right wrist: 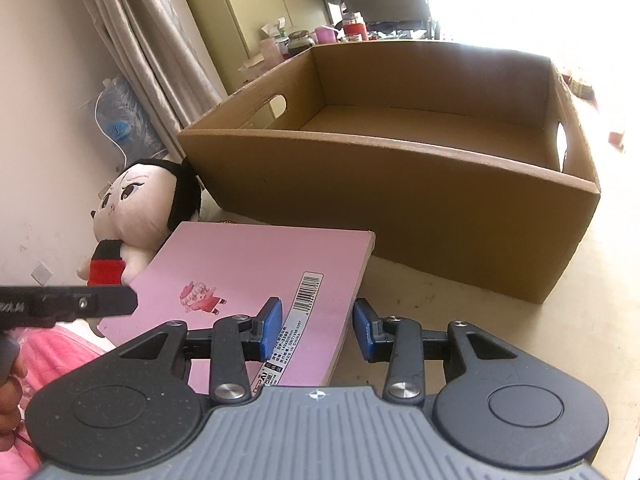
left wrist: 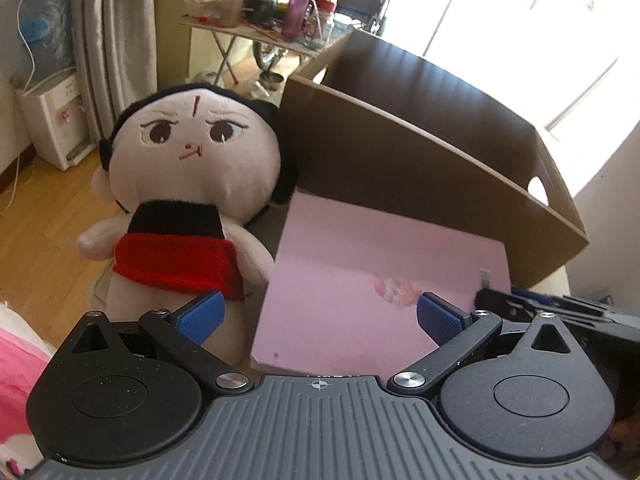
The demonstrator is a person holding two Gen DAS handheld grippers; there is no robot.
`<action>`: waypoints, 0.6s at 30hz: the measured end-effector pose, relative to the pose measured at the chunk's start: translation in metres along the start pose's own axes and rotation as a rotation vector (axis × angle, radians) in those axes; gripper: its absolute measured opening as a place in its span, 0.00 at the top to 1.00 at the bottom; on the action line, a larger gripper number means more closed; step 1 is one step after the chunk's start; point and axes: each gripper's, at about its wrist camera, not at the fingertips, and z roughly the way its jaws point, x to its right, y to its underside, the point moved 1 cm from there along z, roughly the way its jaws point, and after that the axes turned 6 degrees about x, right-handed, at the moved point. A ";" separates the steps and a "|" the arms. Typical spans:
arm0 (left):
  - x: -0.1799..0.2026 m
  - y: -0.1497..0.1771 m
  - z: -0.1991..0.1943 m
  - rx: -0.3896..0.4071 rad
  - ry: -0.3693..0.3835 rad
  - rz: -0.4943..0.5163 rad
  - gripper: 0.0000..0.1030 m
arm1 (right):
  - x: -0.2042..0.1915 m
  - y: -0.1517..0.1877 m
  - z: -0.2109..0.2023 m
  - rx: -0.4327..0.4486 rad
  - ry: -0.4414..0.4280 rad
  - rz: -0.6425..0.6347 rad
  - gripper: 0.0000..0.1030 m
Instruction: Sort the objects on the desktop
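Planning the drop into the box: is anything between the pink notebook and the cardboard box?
Nothing visible. The pink notebook lies directly before the cardboard box, whose interior looks empty; the plush doll sits off to the side.

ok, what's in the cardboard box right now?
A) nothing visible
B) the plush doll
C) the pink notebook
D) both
A: the right wrist view looks into the cardboard box and shows only bare floor, while the plush doll and pink notebook sit outside it on the table, in front of its near wall.
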 end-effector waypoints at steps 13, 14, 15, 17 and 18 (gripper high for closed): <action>0.009 0.007 0.029 -0.114 -0.019 0.043 0.00 | 0.001 0.000 -0.001 0.001 0.002 -0.004 0.59; 0.009 0.008 0.029 -0.120 -0.007 0.035 0.00 | 0.000 0.000 -0.001 0.001 0.002 -0.002 0.59; 0.010 0.009 0.028 -0.125 0.003 0.029 0.00 | 0.000 0.000 -0.001 0.001 0.001 -0.002 0.59; 0.010 0.011 0.027 -0.129 0.012 0.026 0.00 | 0.000 0.000 -0.001 0.001 0.001 -0.002 0.59; 0.011 0.012 0.026 -0.129 0.012 0.027 0.00 | 0.000 0.000 -0.001 0.002 0.002 -0.002 0.59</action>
